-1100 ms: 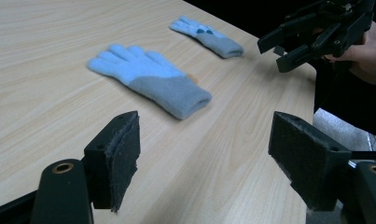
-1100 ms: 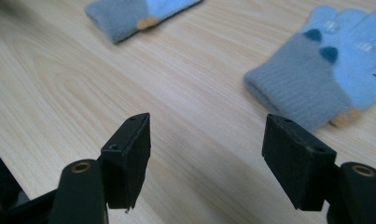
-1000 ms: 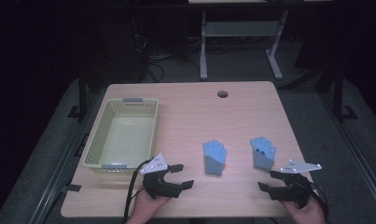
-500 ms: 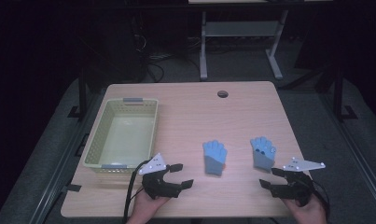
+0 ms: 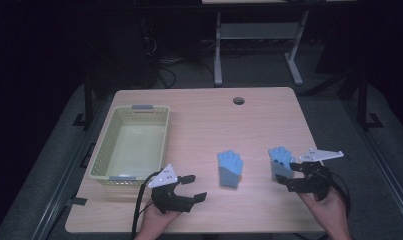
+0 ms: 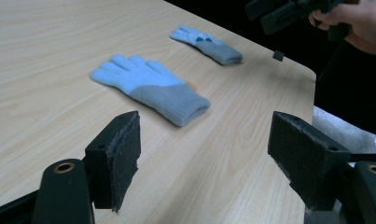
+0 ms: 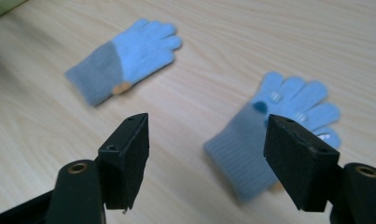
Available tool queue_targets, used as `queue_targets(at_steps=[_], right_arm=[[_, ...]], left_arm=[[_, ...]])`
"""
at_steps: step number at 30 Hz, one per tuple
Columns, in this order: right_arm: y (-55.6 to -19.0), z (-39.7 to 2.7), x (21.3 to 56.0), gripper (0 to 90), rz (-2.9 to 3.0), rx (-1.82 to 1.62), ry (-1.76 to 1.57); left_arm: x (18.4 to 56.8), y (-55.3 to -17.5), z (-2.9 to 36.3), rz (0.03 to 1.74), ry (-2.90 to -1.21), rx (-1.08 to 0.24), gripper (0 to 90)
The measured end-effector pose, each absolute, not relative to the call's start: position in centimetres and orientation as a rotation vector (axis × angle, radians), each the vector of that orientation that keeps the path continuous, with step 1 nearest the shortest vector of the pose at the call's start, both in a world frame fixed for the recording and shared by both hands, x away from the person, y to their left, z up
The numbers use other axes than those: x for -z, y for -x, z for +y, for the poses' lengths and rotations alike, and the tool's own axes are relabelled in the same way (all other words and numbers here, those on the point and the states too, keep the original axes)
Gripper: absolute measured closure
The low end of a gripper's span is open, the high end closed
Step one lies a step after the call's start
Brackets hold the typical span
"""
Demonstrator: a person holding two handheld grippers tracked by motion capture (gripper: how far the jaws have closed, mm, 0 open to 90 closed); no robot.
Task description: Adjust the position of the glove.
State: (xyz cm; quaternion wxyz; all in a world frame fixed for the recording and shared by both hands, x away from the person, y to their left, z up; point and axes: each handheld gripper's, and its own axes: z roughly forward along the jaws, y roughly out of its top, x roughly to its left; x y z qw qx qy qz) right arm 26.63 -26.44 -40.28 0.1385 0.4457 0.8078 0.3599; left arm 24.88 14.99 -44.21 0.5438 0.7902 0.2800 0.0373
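A wooden table point(image 5: 204, 125) is seen from above, with a person's two hands entering from the near edge, each holding a two-jaw gripper. The left gripper point(image 5: 189, 188) hovers low near the front edge with its jaws spread wide and nothing between them. Ahead of it and off to its right lies a light blue glove with a grey cuff point(image 5: 230, 168), flat on the wood, fingers pointing away from the person; from the left gripper view this near glove point(image 6: 150, 88) sits just beyond the open jaws, not touched. The right gripper point(image 5: 289, 180) also stands released, jaws apart and holding nothing, and a second blue glove point(image 5: 280, 161) lies right in front of it, its cuff end nearest the jaws; in the right gripper view that glove point(image 7: 274, 135) rests just past the gap between the jaws. Beyond and to the left of the left gripper stands a pale yellow-green basket point(image 5: 100, 159), which looks empty. As a judgement, the work has hardly begun: both gloves lie loose on the table, neither is grasped, and picking them up and likely putting them in the basket all remains.
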Motion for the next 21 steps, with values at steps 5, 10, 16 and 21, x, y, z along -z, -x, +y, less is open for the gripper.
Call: queue_targets(at_steps=[5,10,16,21], right_arm=[[-28.0,-26.2,39.6,29.6,2.333,-1.001,-1.313],[-28.9,-26.1,39.5,29.7,2.348,-0.975,-1.338],[-30.0,-26.1,39.6,29.7,2.359,-0.939,-1.346],[-30.9,-26.3,39.7,29.6,2.359,-0.93,-1.359]], left_arm=[[44.3,-24.9,14.9,0.662,-1.883,-0.081,25.0],[44.4,-24.8,14.9,0.669,-1.886,-0.09,25.0],[44.5,-24.9,14.7,0.673,-1.892,-0.086,25.2],[44.6,-24.8,14.6,0.666,-1.889,-0.078,25.2]])
